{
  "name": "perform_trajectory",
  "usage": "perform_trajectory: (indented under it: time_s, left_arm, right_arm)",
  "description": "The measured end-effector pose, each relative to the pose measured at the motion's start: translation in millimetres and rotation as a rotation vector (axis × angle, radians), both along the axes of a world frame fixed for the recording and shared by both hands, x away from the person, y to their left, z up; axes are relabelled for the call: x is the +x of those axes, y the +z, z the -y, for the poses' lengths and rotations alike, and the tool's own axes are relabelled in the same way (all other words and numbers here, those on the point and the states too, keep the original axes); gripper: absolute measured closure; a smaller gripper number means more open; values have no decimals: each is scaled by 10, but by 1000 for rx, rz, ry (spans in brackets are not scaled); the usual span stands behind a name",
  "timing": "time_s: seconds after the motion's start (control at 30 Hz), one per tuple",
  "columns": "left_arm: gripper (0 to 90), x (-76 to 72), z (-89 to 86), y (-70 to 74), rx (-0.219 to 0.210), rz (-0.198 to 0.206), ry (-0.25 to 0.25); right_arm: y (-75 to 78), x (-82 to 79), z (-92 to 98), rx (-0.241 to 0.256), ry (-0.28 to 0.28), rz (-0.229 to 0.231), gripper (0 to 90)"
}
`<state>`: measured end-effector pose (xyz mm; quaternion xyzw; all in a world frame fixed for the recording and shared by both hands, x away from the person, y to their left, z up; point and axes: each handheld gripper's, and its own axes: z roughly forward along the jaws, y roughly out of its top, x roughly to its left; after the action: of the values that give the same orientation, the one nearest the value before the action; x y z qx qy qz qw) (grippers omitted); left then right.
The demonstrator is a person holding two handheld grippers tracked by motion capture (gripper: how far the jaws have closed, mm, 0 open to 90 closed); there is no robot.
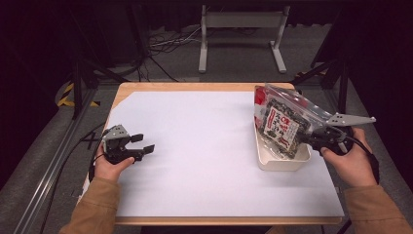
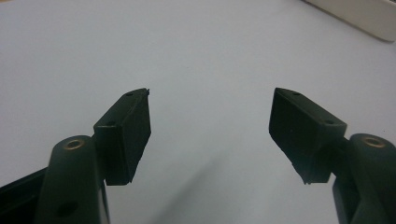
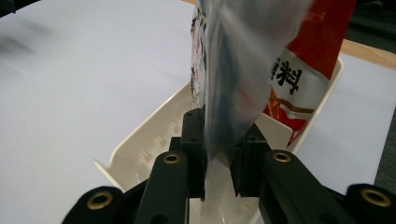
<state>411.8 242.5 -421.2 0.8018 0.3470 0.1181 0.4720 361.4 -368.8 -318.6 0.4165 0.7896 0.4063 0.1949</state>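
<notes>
A clear plastic snack bag [image 1: 281,123] with dark contents and a red-and-white label hangs tilted over a white tray [image 1: 280,163] at the table's right. My right gripper [image 1: 311,136] is shut on the bag's near edge, and in the right gripper view the jaws pinch the clear bag [image 3: 233,84] above the white tray [image 3: 140,149]. A second packet, red and white [image 3: 303,79], stands in the tray behind it. My left gripper [image 1: 146,147] rests low at the table's left, open, and its pads [image 2: 128,135] have nothing between them.
A white sheet [image 1: 195,146] covers most of the wooden table. A corner of the tray [image 2: 364,18] peeks in at the top right of the left gripper view. Beyond the table stand a grey metal frame [image 1: 241,34], floor cables and dark stands.
</notes>
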Motion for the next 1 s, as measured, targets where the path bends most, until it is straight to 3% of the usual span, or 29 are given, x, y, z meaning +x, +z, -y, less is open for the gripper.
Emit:
perform_trajectory:
  time_s: [0.13,0.2,0.4,0.6,0.7,0.87,1.0]
  left_arm:
    - [300,-5,-6,-5,-1,-6,3]
    - [298,-17,1,-5,-4,-19,4]
    - [296,-68,18,39,-7,1,-10]
    - [291,-127,37,49,-10,-7,-24]
    - [283,-161,48,54,-7,-2,-30]
    - [277,-242,60,83,-11,7,-47]
    - [275,-318,79,112,-4,26,-62]
  right_arm:
    - [-63,23,101,35,-10,0,767]
    - [-75,45,139,29,-2,10,761]
    - [-77,90,194,39,12,39,747]
    - [-60,31,149,36,-5,64,729]
    - [-49,2,117,54,-52,73,584]
    - [-34,-98,73,77,-60,93,421]
    - [-1,-241,48,67,-78,133,377]
